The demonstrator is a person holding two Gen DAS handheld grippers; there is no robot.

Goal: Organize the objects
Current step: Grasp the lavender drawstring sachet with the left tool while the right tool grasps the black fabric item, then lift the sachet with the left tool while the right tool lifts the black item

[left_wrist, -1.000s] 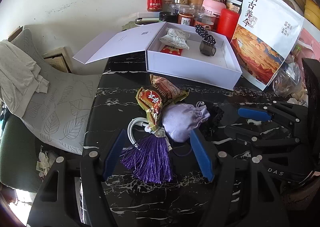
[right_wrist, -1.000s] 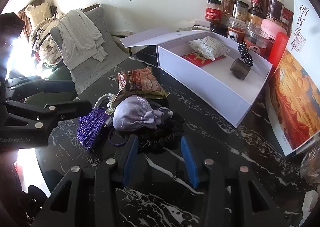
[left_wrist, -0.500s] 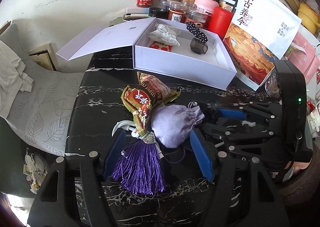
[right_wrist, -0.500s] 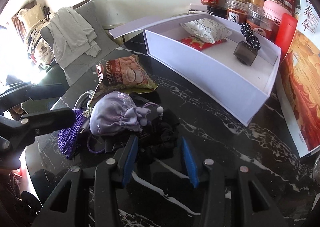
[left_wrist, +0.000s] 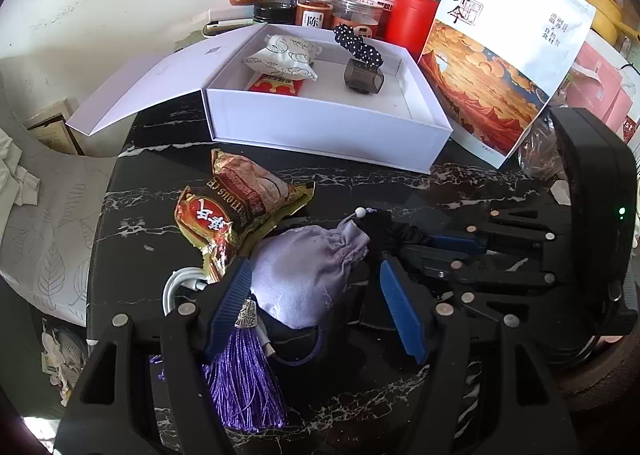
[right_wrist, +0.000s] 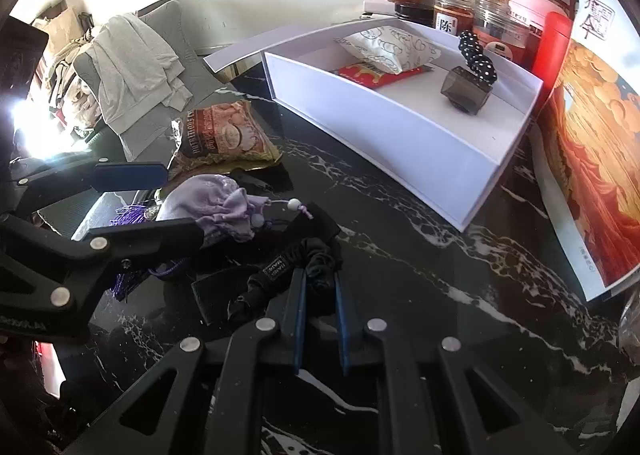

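Black scrunchie [right_wrist: 320, 267] pinched by right gripper [right_wrist: 320, 291]; left gripper [left_wrist: 316, 283] wide around one lilac pouch [left_wrist: 308, 271] (two snack packets [left_wrist: 236, 211] beside).

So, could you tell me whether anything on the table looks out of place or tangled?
Yes: the loose items sit in one overlapping heap. The lilac pouch lies on the purple tassel and white cable, with the snack packet against it, all outside the white box.

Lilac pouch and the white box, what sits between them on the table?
The snack packet lies between the lilac pouch and the white box, seen from the left wrist.
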